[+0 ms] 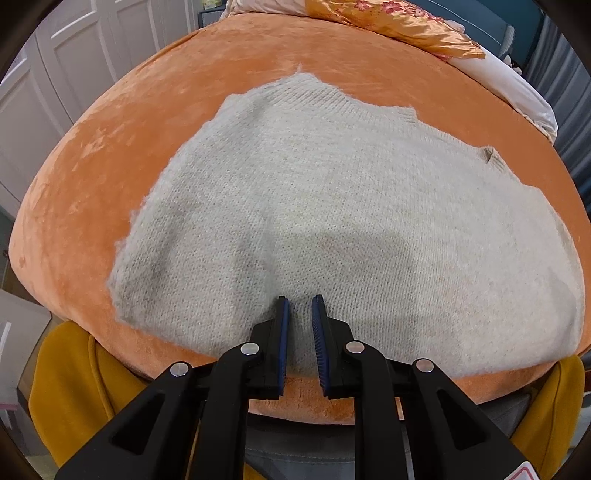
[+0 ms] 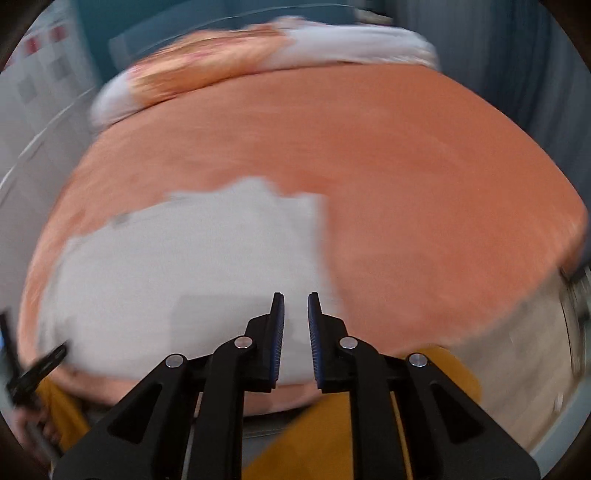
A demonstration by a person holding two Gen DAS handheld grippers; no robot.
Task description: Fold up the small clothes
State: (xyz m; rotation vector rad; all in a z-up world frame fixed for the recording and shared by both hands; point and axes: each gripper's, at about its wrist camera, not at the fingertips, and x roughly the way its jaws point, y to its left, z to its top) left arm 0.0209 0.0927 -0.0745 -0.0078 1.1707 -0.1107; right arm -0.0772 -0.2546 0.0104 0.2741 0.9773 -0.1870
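Note:
A small pale grey knitted sweater (image 1: 332, 206) lies spread flat on an orange velvet bed cover (image 1: 110, 147). My left gripper (image 1: 299, 301) hovers over the sweater's near edge, jaws open a little with nothing between them. In the blurred right wrist view the sweater (image 2: 192, 266) lies left of centre on the orange cover (image 2: 424, 184). My right gripper (image 2: 296, 295) is open and empty above the sweater's near right part. The other gripper's black tip (image 2: 37, 365) shows at the far left edge.
A gold floral pillow (image 1: 399, 22) and white bedding (image 1: 517, 85) lie at the head of the bed. White wardrobe doors (image 1: 74, 48) stand to the left. The person's mustard yellow clothing (image 1: 74, 387) is at the bed's near edge.

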